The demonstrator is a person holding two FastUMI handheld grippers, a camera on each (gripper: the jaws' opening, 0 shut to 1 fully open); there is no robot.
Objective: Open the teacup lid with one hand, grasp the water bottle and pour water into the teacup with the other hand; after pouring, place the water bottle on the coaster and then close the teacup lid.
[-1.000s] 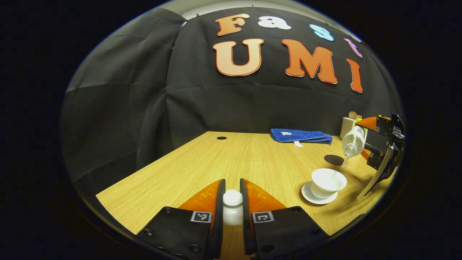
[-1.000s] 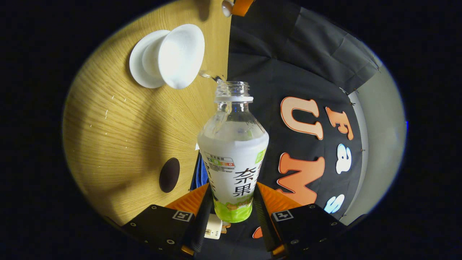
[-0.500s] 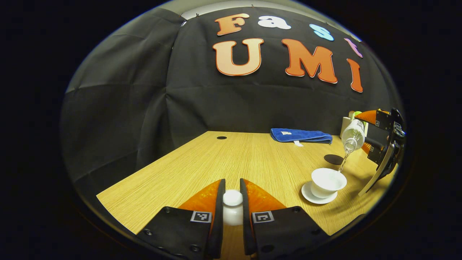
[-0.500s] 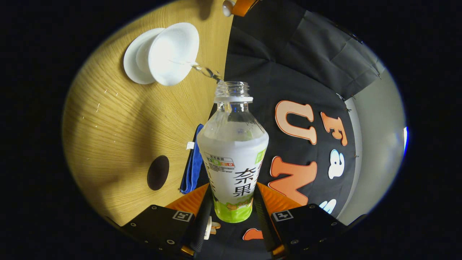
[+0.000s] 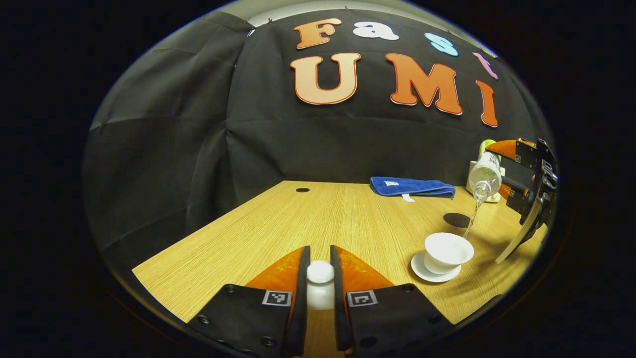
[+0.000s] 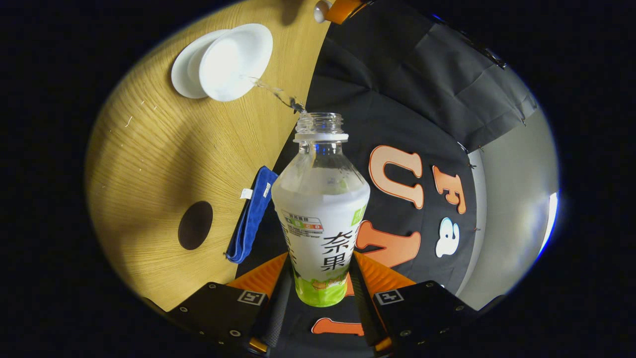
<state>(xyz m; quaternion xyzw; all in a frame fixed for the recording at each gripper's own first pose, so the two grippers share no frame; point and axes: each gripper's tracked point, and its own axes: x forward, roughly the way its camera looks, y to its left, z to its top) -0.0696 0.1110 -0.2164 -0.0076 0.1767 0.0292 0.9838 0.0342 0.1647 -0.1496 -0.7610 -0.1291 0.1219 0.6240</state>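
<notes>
So we're mid-pour here. The right tool (image 6: 318, 293) is clamped on the lower body of the water bottle (image 6: 320, 219), both fingers pressing its sides, bottle tipped over with the neck aimed at the teacup (image 5: 445, 251). In the right gripper view a thin stream of water (image 6: 273, 92) leaves the open mouth toward 10 o'clock and lands in the white cup. From the left gripper view the cup sits on its saucer (image 5: 433, 272) on the wooden surface (image 5: 318, 219), off at about 4 o'clock from centre, with the bottle above and just past it.

The left tool (image 5: 319, 278) is closed on the knob of the teacup lid (image 5: 320, 288), held well apart from the cup, out of the way.

The dark round coaster (image 5: 457, 220) lies on the surface just behind the cup, with a folded blue towel (image 5: 411, 187) further back near the wall.

My guess for what's next: tip the bottle back upright so the stream cuts off cleanly, then carry it the short hop to the coaster and set it down flat. Lid goes back on after that
</notes>
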